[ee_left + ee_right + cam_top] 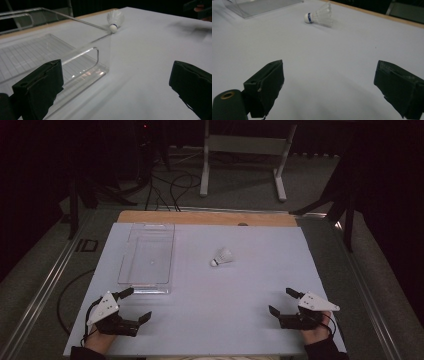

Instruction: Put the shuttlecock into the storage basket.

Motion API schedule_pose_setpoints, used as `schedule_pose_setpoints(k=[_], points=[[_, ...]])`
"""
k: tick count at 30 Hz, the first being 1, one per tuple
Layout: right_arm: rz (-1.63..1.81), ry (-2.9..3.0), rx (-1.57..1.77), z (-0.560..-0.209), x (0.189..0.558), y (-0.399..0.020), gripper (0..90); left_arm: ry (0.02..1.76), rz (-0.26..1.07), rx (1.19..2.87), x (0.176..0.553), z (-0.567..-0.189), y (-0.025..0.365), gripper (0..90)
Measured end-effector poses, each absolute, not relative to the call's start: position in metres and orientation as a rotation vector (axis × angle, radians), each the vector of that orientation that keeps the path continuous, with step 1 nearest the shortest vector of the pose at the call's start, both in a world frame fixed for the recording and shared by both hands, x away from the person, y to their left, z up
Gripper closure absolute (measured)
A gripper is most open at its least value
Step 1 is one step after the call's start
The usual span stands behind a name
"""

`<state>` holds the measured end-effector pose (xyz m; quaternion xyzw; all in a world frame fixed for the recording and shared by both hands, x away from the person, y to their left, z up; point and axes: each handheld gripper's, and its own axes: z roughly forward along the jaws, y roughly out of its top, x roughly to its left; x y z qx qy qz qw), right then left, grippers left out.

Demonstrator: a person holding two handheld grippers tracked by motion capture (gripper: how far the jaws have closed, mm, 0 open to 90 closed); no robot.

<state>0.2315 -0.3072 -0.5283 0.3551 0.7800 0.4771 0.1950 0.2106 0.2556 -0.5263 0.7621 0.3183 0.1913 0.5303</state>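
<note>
Nearest the high camera, your two hands sit at the near edge of the white table top [210, 300], each holding a black two-jaw gripper with a grey three-cornered plate on top. Your left gripper [137, 304] rests at the near left corner with its jaws spread wide and nothing between them; its far jaw tip lies just beside the near end of the clear rectangular plastic tray [147, 255]. In the left gripper view, that tray's near wall and cut-out handle [85, 53] stand just ahead of the left-hand jaw, and bare table shows between the two jaws.

Your right gripper [282, 302] rests at the near right corner, also released, jaws wide apart over bare table.

The white feathered shuttlecock with a white cork and a blue band [221, 256] lies on its side near the middle of the table, to the right of the tray and apart from it, well away from both grippers. In the right gripper view, the shuttlecock [319, 15] lies far ahead, cork pointing left toward the tray's corner [259, 7].
</note>
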Motion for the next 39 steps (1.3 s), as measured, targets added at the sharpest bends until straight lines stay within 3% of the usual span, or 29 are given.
schedule_pose_setpoints(k=[25, 39], points=[[1.319, 2.159, 0.973, -0.526, 0.233, -0.305, 9.4, 0.745, 0.419, 1.899, 0.211, -0.525, 0.248, 0.0], [1.314, 2.142, 0.985, -0.525, 0.232, -0.305, 9.5, 0.735, 0.398, 1.916, 0.215, -0.494, 0.24, 0.0]])
